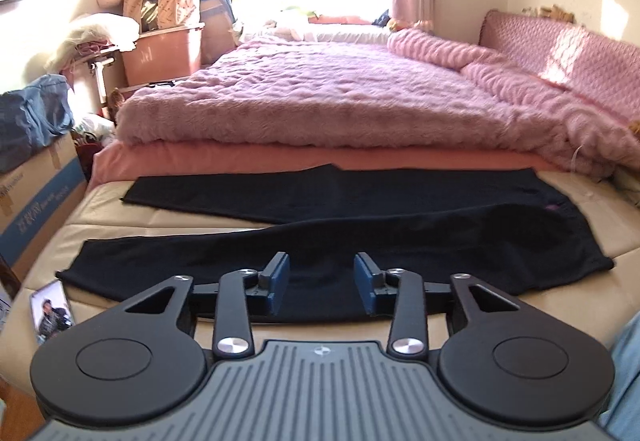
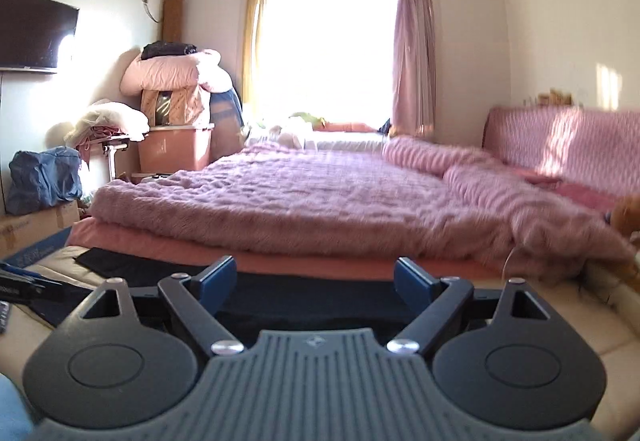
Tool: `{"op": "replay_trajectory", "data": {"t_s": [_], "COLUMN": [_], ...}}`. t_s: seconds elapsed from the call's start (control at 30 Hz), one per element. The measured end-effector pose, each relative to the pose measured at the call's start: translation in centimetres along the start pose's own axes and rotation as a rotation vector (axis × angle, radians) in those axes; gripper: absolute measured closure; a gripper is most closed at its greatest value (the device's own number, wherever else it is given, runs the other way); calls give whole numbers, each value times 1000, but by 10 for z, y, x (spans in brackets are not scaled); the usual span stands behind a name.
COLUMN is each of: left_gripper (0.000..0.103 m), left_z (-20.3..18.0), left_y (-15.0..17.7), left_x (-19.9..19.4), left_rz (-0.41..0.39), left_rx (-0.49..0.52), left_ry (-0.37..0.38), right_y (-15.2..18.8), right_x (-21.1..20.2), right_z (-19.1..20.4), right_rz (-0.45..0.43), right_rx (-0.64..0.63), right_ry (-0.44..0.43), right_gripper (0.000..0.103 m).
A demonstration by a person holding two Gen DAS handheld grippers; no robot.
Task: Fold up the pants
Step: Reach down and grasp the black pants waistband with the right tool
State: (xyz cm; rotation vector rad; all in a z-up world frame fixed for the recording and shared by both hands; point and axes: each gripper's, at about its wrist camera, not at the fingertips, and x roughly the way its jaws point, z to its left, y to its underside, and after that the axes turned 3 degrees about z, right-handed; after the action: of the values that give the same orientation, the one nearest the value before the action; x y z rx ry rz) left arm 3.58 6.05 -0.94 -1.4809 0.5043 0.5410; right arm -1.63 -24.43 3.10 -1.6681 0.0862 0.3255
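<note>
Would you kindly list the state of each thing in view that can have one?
Pants: unfolded, spread flat, legs apart.
Left hand-held gripper: open, empty, above the near pant leg.
Right hand-held gripper: open wide, empty.
Blanket: spread over the bed, near edge folded back.
Curtain: drawn aside.
Television: off.

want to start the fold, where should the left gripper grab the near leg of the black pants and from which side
Probably the cuff end of the near leg of the black pants, at its front corner, coming in low from the near bed edge. The leg lies flat on the cream mattress with that hem free, so one finger could slide under. The left gripper is open over the mid-leg; the right gripper is open too.
</note>
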Motion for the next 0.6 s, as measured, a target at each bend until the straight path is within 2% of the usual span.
{"op": "replay_trajectory", "data": {"t_s": [0.07,0.2,0.33,0.37,0.43,0.6], "left_gripper": [65,65,65,65,65,65], "left_z": [10,26,40,43,51,65], "left_y": [1,7,19,21,26,34], "left_x": [13,40,66,74,90,121], "left_rz": [22,59,117,144,190,307], "left_rx": [58,215,416,456,516,619], "left_ry": [-10,0,1,-4,-15,-7], "right_y": [1,9,29,34,45,78], "right_x": [10,43,89,99,122,175], "right_z": [-8,-32,-53,-57,-72,-112], "right_rz": [-1,104,282,322,412,592], "right_rx": [-80,-159,-250,-275,-314,-386], "right_ry": [9,-41,-124,-137,-145,-117], "right_gripper": [21,23,44,48,61,71]}}
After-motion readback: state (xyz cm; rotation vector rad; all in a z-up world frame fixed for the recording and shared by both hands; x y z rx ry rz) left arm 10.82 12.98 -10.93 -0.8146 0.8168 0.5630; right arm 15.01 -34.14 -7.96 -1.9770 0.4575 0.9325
